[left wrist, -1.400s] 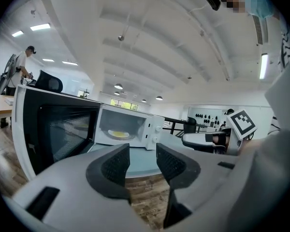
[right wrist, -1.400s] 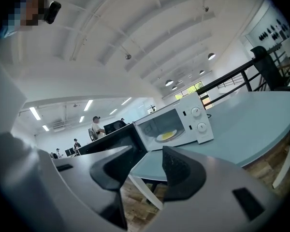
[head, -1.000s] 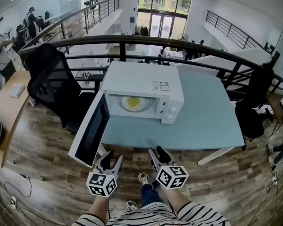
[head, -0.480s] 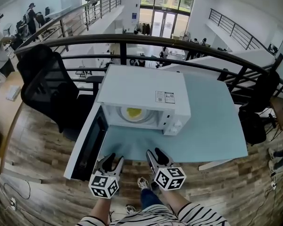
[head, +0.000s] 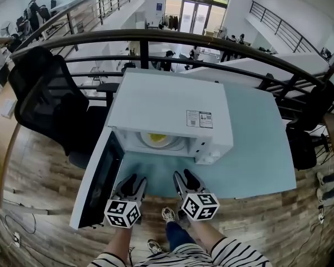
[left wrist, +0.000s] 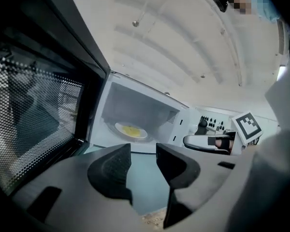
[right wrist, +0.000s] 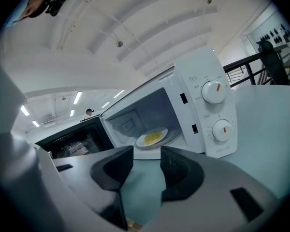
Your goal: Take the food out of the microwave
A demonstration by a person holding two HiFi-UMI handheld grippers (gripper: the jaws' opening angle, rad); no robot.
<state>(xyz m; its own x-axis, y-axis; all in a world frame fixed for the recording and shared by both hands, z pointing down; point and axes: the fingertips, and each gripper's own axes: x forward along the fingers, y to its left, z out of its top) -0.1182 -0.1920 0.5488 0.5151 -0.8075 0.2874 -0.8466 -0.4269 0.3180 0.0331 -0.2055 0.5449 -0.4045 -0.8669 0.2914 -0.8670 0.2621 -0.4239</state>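
Note:
A white microwave point(head: 172, 113) stands on the pale blue table point(head: 256, 149) with its door point(head: 97, 185) swung wide open to the left. Inside, on the turntable, lies a white plate of yellow food point(head: 158, 140), also seen in the left gripper view point(left wrist: 130, 130) and the right gripper view point(right wrist: 152, 137). My left gripper point(head: 135, 181) and right gripper point(head: 185, 177) hover side by side at the table's near edge, a short way in front of the cavity. Both are open with nothing between the jaws point(left wrist: 143, 151) point(right wrist: 147, 153).
The open door point(left wrist: 38, 110) runs along the left gripper's left side. Two control dials point(right wrist: 214, 92) point(right wrist: 222, 128) sit on the microwave's right panel. A black office chair point(head: 44, 102) stands left of the table, with a dark railing point(head: 156, 36) behind it.
The view has closed in on the microwave. Both grippers have moved forward to the table's near edge, nearer the open cavity. The door and plate stay put.

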